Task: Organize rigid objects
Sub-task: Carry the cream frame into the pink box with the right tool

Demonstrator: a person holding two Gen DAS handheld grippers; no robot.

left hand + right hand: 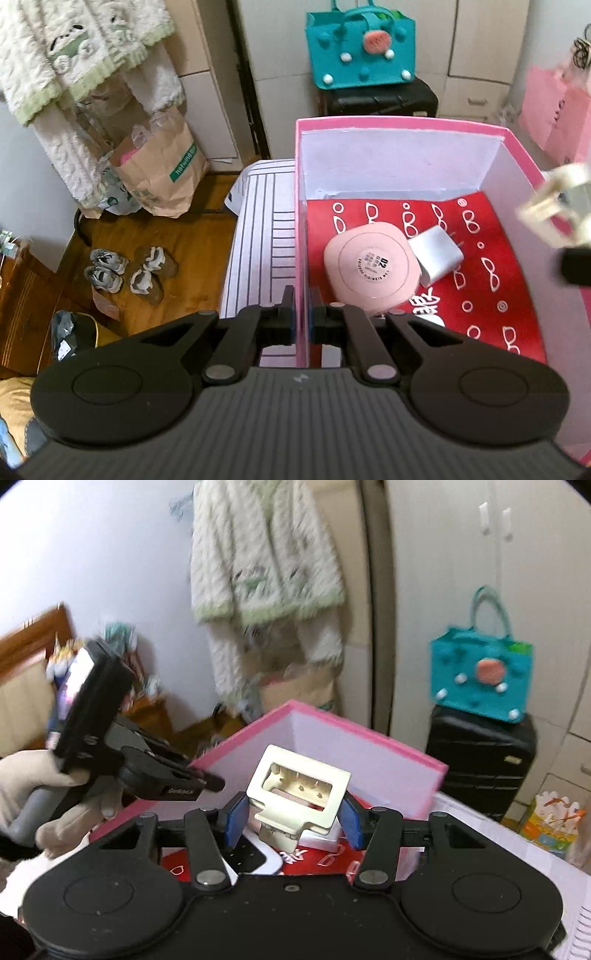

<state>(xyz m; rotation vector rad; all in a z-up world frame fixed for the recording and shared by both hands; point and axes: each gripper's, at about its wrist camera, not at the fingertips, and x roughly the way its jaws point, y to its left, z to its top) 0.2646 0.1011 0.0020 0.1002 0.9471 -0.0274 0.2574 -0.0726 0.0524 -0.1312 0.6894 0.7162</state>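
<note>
Both claws are matte black, with round pivot discs and silver rivets; the right claw [295, 818] has blue pads (ribbed), and a white glove [22, 775] covers the hand.

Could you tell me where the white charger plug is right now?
In the left wrist view, the white charger plug lies inside the pink box, touching the pink round case's right side.

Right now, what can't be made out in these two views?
- Cream clip in the right gripper: purpose unclear; blurred in the left wrist view.
- Pink box floor: near part hidden by the left gripper.
- Round pink case label: too small.
- White charger: partly behind the case.
</note>
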